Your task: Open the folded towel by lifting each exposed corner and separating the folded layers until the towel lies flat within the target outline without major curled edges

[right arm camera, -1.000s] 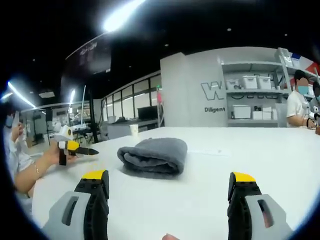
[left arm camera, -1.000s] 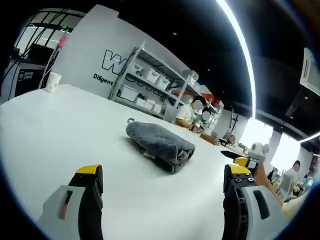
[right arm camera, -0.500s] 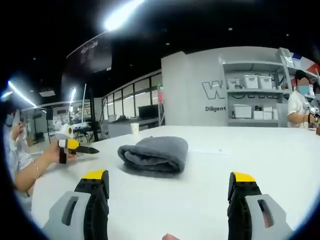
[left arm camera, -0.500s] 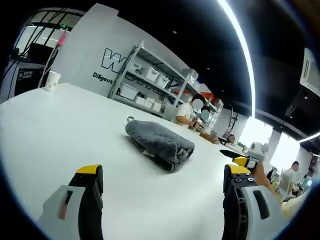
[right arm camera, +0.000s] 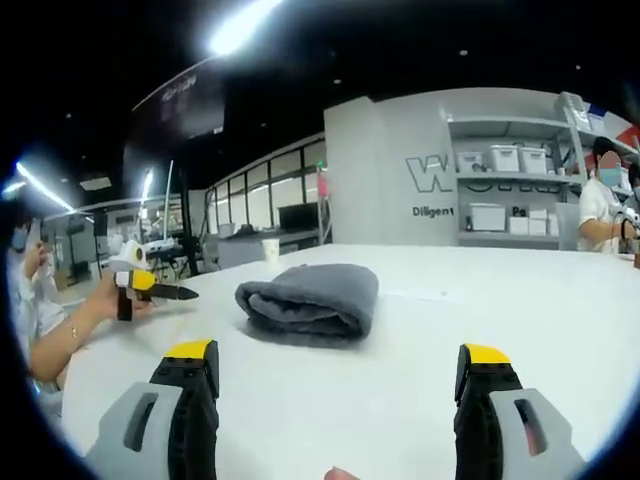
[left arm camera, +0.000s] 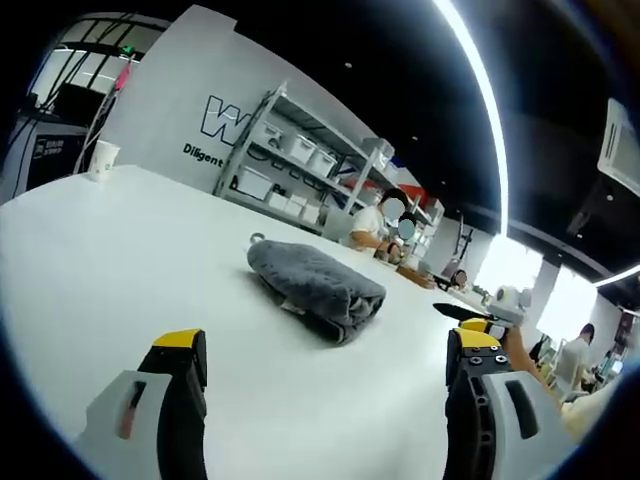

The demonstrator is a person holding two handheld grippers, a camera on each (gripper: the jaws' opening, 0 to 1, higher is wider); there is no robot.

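Grey towel [left arm camera: 316, 288], folded, soft and light, best pinched at a corner; grippers [left arm camera: 325, 365] [right arm camera: 335, 375] spread, apart from it.

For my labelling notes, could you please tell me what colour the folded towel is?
Plain dark grey folded terry towel, clearest in the right gripper view.

A thick grey terry-cloth towel [left arm camera: 316, 284] is lying folded into a compact bundle on the plain white table [left arm camera: 90, 250], well clear of its edges. In the right gripper view the towel [right arm camera: 310, 302] is showing its rounded fold edges, with the stacked layers curling over one another. In the left gripper view a small pale tag is peeking out along its lower edge.
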